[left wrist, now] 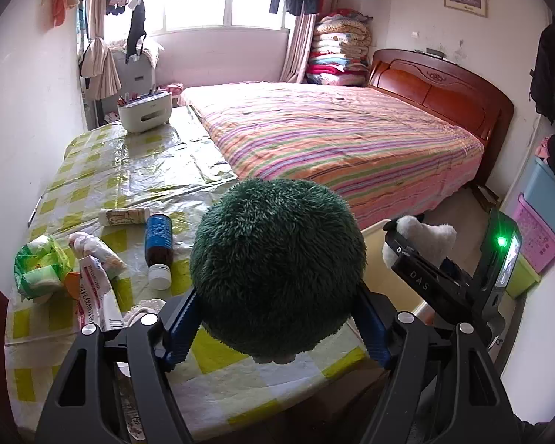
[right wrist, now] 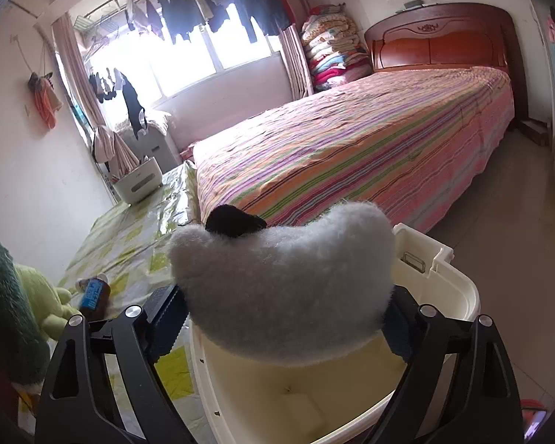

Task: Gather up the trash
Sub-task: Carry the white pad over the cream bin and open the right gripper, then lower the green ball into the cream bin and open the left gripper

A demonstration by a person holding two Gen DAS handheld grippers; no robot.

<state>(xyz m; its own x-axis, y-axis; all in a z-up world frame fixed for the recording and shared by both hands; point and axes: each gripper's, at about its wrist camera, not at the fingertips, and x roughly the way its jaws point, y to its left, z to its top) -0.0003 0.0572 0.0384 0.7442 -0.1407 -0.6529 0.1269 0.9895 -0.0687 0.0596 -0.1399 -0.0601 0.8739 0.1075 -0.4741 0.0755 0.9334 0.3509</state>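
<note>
My left gripper (left wrist: 277, 333) is shut on a dark green plush toy (left wrist: 277, 266), held above the table's near edge. It also shows in the right wrist view (right wrist: 3, 307) at the far left. My right gripper (right wrist: 285, 325) is shut on a white and black plush toy (right wrist: 285, 277), held over the open cream bin (right wrist: 458, 296). That toy also shows in the left wrist view (left wrist: 429, 236). On the checked tablecloth (left wrist: 129, 170) lie a brown bottle (left wrist: 159, 244), a tube (left wrist: 92, 296), a green tissue pack (left wrist: 37, 266) and a crumpled wrapper (left wrist: 96, 251).
A white organiser box (left wrist: 144, 111) stands at the table's far end. A bed with a striped cover (left wrist: 333, 137) runs along the table's right side. Stacked plastic crates (left wrist: 540, 233) stand by the right wall. The bin sits on the floor beside the table.
</note>
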